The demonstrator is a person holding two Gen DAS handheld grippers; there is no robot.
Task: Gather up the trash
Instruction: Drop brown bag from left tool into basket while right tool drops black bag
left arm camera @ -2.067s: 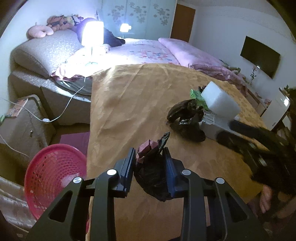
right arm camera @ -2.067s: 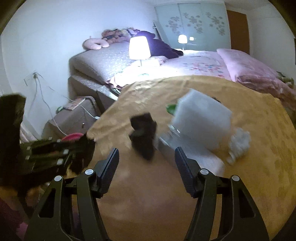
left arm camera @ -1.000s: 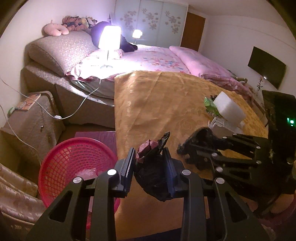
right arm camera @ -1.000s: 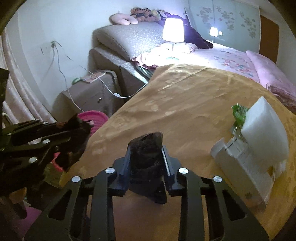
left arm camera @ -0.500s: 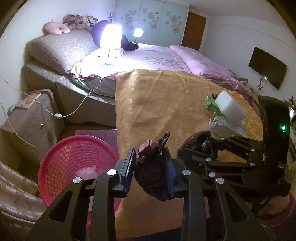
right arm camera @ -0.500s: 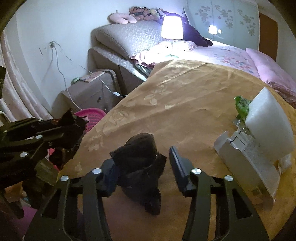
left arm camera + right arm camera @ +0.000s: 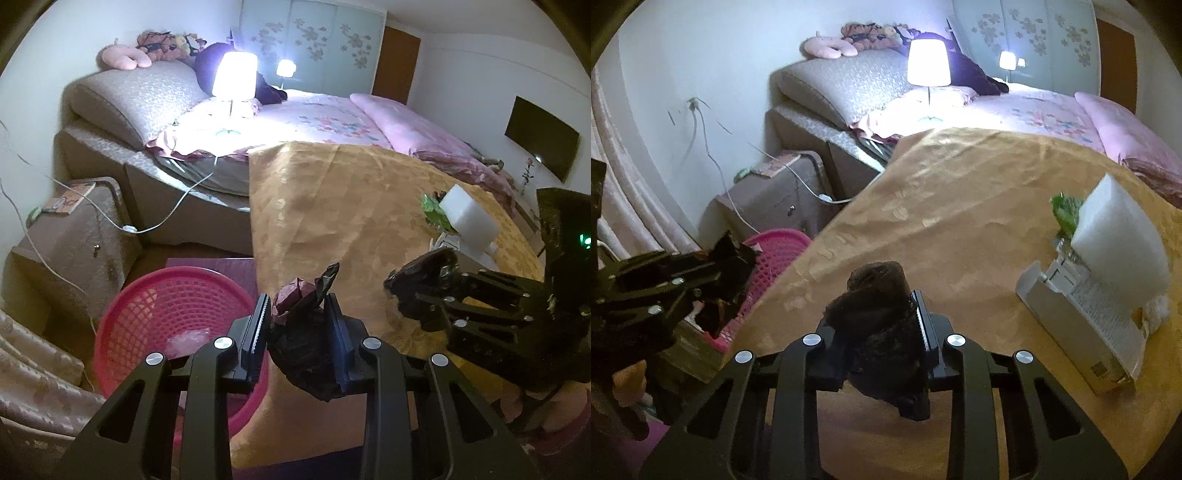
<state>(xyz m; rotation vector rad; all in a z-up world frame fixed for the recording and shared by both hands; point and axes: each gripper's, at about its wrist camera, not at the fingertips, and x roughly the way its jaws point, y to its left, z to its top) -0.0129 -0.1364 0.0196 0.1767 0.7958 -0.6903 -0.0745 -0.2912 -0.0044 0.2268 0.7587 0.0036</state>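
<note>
Here, left wrist view: left gripper at lower centre, jaws narrowed and clamped on a crumpled black bag with a maroon scrap, over the edge of the gold tablecloth. Pink basket lower left. Right gripper at right grips a dark wad.

Right wrist view: right gripper pinched tight on the dark wad, bottom centre. White foam block and grey box at right; left gripper at left, above the pink basket.

Lit lamp on bed; wall TV.
</note>
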